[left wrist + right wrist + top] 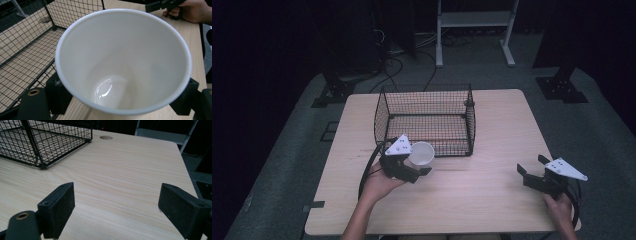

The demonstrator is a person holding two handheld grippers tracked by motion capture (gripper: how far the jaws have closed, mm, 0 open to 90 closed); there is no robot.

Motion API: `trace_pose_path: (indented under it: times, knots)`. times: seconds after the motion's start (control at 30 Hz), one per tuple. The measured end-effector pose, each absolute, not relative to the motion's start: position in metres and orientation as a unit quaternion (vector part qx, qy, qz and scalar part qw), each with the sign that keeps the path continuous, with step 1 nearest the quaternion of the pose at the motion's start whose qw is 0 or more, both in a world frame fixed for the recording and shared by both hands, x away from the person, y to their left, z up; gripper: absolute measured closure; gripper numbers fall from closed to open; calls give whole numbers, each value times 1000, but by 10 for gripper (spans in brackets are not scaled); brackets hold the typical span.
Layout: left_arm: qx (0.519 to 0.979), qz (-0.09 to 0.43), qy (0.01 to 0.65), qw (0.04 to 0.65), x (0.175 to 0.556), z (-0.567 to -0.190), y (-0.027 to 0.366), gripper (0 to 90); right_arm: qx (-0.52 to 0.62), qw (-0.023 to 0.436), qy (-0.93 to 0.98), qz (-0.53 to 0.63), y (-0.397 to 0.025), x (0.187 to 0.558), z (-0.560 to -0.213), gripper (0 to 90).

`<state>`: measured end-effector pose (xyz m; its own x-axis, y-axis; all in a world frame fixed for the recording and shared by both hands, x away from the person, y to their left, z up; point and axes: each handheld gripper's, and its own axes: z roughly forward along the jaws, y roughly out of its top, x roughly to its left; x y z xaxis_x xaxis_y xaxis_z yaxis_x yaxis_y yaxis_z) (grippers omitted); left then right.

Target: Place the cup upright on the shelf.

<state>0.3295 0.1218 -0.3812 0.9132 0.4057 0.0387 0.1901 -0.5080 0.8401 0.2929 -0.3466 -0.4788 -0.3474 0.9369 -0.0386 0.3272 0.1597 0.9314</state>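
A white cup (422, 155) is gripped by the left gripper (414, 167), held upright just in front of the near wall of the black wire basket (424, 120). In the left gripper view the cup (122, 60) is seen from above, mouth wide, inside empty, one black jaw pressed on each side of its wall. The cup is seen near the desk (492, 195) surface; whether its base touches cannot be told. The basket (25, 50) is seen just beside it, wood showing through the mesh floor.

The right gripper (532, 172) is held by a hand (559, 207) near the desk's right near corner, well apart from the cup. In the right gripper view its jaws are spread wide with nothing between them, bare desk (120, 177) beneath, the basket's corner (45, 142) farther off at upper left. A round hole (106, 137) is seen in the desk top beyond.
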Motion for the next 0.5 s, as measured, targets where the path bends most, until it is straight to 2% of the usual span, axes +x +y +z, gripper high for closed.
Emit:
trace_pose_path:
  times: [0.5]
  knots:
    - [866, 114, 162, 458, 339, -359, 126, 207, 464, 334, 683, 454, -347, 293, -479, 130]
